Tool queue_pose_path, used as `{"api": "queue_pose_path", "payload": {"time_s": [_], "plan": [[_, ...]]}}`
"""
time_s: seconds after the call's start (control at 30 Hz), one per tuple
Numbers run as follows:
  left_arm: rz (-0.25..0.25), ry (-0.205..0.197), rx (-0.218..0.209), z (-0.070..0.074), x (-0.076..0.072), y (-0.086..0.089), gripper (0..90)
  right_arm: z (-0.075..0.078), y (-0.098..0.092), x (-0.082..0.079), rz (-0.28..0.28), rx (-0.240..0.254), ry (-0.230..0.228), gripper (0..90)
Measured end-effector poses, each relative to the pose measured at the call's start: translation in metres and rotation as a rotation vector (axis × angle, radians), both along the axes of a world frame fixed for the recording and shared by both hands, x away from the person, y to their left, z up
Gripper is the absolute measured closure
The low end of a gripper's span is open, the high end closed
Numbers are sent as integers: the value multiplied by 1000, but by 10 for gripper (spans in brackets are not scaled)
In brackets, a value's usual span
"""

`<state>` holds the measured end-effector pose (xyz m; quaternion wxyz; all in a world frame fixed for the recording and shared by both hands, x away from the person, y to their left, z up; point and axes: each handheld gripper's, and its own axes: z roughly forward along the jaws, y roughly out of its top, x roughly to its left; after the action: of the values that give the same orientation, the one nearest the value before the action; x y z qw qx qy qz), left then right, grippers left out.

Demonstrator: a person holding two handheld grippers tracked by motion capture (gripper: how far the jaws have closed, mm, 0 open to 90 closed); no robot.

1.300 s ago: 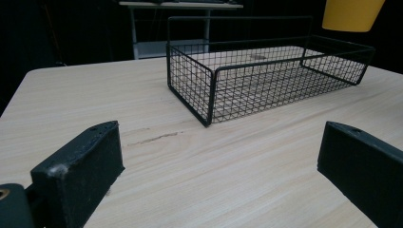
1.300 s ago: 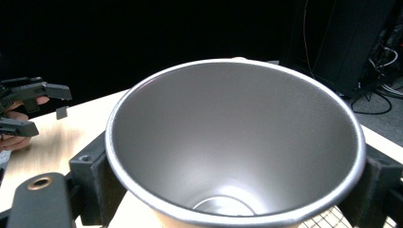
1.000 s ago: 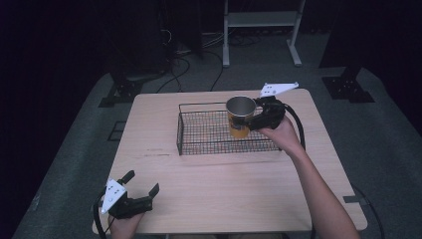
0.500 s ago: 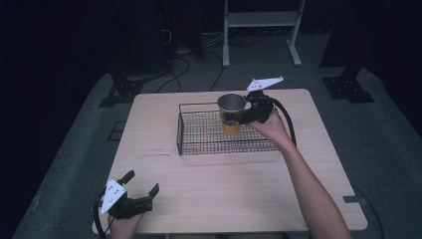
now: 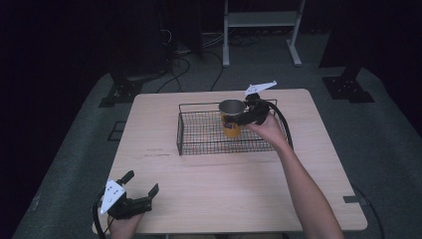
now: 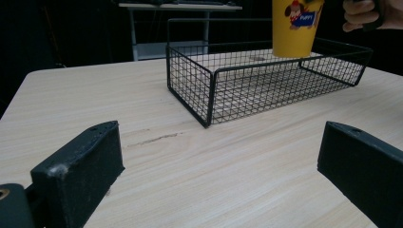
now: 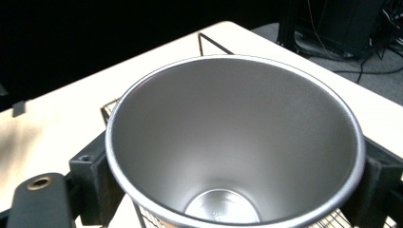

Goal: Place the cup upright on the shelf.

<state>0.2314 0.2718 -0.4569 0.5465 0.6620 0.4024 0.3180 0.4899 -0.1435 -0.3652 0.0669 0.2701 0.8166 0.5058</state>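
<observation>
Wire basket on table, far centre. Cup inside basket's right half. Left gripper at near-left corner.

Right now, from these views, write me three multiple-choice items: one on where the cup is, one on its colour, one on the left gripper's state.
1. The cup is:
A. over the wire basket
B. beside the left gripper
C. on the floor

2. The cup's outside is:
A. red
B. yellow
C. green

3. The left gripper is:
A. shut on the cup
B. shut, holding nothing
C. open, holding nothing

Answers: 1 A, the right gripper holds it above the basket floor. 2 B, the left gripper view shows a yellow wall. 3 C, its jaws stand wide apart.
</observation>
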Motion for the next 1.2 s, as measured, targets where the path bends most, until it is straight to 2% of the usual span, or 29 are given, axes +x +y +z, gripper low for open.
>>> {"api": "queue_pose_path", "payload": {"time_s": [0.13,0.37,0.47,0.57,0.83,1.1,1.2], "plan": [[0,-1,-1,0,0,0,1,-9,-1,7,-19,-27,22,120],[-1,-1,-1,0,0,0,1,-20,2,16,-42,-81,33,120],[0,-2,-3,0,0,1,1,-24,5,19,-35,-97,44,120],[3,-1,-5,0,-1,2,1,-29,8,21,-31,-131,43,120],[2,-2,-7,0,-1,2,1,-40,12,26,-37,-178,32,120],[2,-3,-5,1,-1,1,1,-42,9,26,-44,-172,40,119],[2,-5,-4,1,-1,1,1,-42,9,25,-41,-184,34,119]]}}
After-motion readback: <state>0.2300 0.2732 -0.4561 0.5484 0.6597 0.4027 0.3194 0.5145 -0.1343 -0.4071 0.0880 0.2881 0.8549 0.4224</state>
